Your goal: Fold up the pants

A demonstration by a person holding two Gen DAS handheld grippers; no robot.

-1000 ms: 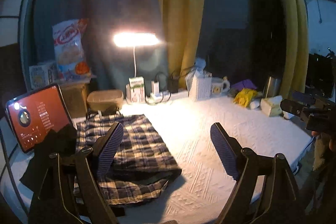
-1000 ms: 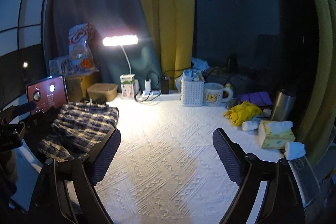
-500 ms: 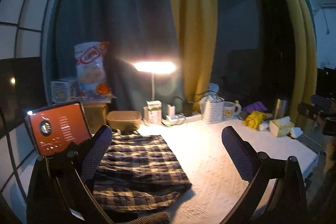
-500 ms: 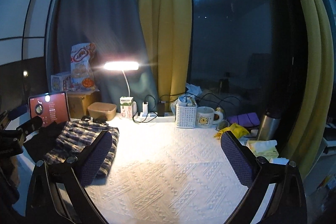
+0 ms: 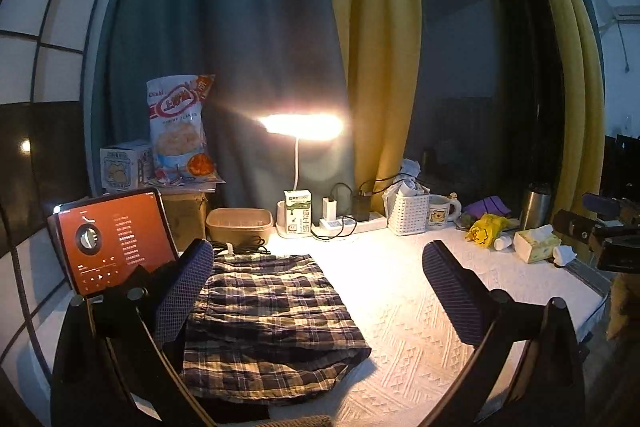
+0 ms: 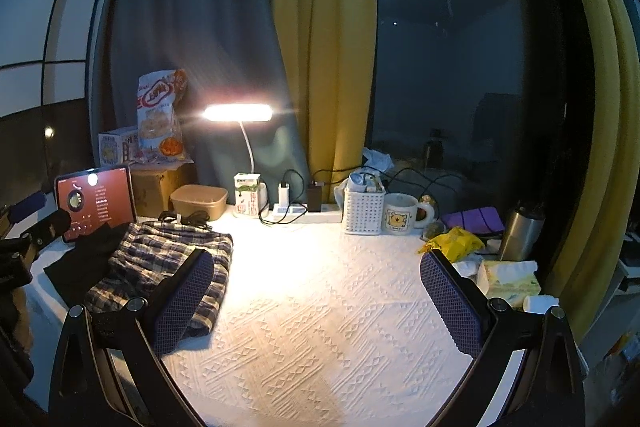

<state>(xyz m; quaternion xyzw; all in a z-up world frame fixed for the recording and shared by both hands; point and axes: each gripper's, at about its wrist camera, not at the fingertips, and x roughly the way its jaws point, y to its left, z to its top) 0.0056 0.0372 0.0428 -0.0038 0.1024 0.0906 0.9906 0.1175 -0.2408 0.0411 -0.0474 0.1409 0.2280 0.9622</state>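
Note:
Plaid pants (image 5: pixel 272 315) lie folded into a flat rectangle on the left of the white textured cloth (image 5: pixel 404 311). In the right wrist view the same pants (image 6: pixel 168 267) sit at the left, partly on a dark garment (image 6: pixel 86 261). My left gripper (image 5: pixel 316 291) hovers above and behind the pants, open, with nothing between its fingers. My right gripper (image 6: pixel 316 291) stands open over the bare cloth (image 6: pixel 320 307), to the right of the pants. The other gripper shows at each view's edge: the right one (image 5: pixel 608 231) and the left one (image 6: pixel 32 223).
A lit tablet (image 5: pixel 112 241) leans at the left. Along the back stand a desk lamp (image 5: pixel 300 127), a tan container (image 5: pixel 239 225), a milk carton (image 5: pixel 298 213), a power strip (image 5: pixel 352 221), a white basket (image 5: pixel 408 213) and a mug (image 5: pixel 442 211). A tissue box (image 6: pixel 508 279) and a steel flask (image 6: pixel 520 233) stand at the right.
Both grippers rose and drew back from the table, and their jaws widened. The left gripper's finger no longer touches the pants, which lie still.

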